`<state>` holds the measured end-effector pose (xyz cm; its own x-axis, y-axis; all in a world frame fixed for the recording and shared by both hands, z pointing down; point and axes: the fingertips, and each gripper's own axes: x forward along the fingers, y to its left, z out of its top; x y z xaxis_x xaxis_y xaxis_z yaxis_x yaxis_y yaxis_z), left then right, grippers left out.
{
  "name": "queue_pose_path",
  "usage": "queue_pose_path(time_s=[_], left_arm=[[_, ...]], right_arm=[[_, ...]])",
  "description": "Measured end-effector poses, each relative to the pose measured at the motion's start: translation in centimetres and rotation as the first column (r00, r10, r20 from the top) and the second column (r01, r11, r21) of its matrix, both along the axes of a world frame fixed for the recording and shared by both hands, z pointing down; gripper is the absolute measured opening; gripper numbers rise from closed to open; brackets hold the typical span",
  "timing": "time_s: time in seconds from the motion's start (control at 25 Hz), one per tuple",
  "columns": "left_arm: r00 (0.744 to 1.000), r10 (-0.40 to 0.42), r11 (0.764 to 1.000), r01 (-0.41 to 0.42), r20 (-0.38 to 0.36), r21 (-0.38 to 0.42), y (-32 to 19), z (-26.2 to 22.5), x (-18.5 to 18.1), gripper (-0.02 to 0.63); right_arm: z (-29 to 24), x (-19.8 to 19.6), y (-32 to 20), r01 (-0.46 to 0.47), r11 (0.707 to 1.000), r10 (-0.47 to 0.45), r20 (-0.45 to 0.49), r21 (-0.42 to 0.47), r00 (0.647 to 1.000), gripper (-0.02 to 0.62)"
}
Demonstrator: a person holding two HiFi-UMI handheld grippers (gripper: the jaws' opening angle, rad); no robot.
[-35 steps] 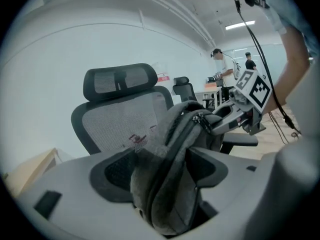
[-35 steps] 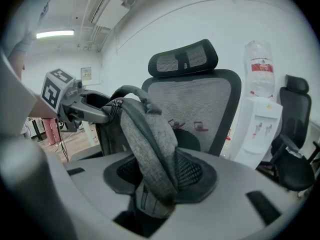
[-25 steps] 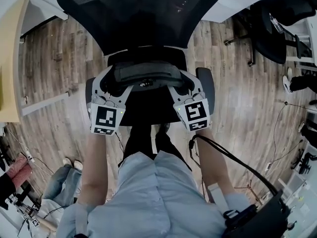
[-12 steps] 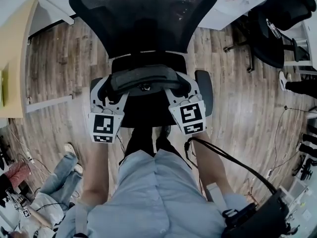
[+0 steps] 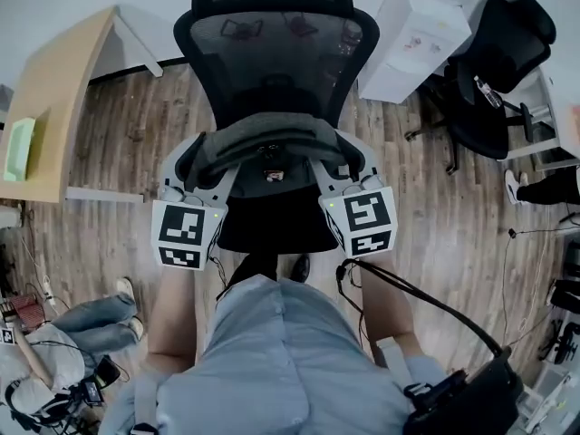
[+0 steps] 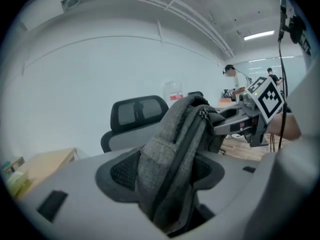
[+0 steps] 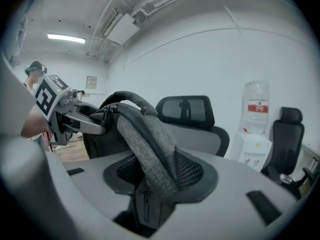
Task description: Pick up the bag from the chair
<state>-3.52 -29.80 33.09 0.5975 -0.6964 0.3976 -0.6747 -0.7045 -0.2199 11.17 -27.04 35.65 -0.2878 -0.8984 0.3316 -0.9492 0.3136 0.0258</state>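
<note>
Bag (image 5: 267, 137) hangs over the chair (image 5: 272, 57) seat, your left gripper (image 5: 198, 163) clenched on one end, your right gripper (image 5: 337, 161) on the other. Raise both ends level and together, so the fabric slips from neither grip.

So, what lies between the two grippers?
The grey bag, gripped by the left gripper, whose jaws just closed further, and the right gripper; head view.
</note>
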Motion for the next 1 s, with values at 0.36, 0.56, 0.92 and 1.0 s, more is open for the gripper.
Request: queue_pose_path(time_s=[0.36,0.56,0.92,1.0], left_arm=[[0.999,-0.026,0.989,0.032,-0.042,0.142,3.1,-10.6,1.1,0.267],[0.998,-0.042,0.990,0.047,-0.047,0.131,4.2,-10.8,1.4,0.266],[0.999,-0.043,0.992,0.047,-0.033,0.115,6.2,-10.9,1.3,0.266],[0.999,-0.040,0.992,0.043,-0.029,0.118,6.5,-11.2,1.4,0.267]], right_arm=[[-10.1,1.3,2.7,-0.003,0.994,0.002,0.011,0.113,1.000,0.156],[-10.4,1.7,3.8,-0.006,0.993,0.006,-0.002,0.118,1.000,0.153],[-10.5,1.5,5.8,-0.004,0.995,0.003,0.007,0.098,1.000,0.153],[-10.8,1.6,6.1,-0.006,0.995,0.004,0.011,0.099,1.000,0.153]])
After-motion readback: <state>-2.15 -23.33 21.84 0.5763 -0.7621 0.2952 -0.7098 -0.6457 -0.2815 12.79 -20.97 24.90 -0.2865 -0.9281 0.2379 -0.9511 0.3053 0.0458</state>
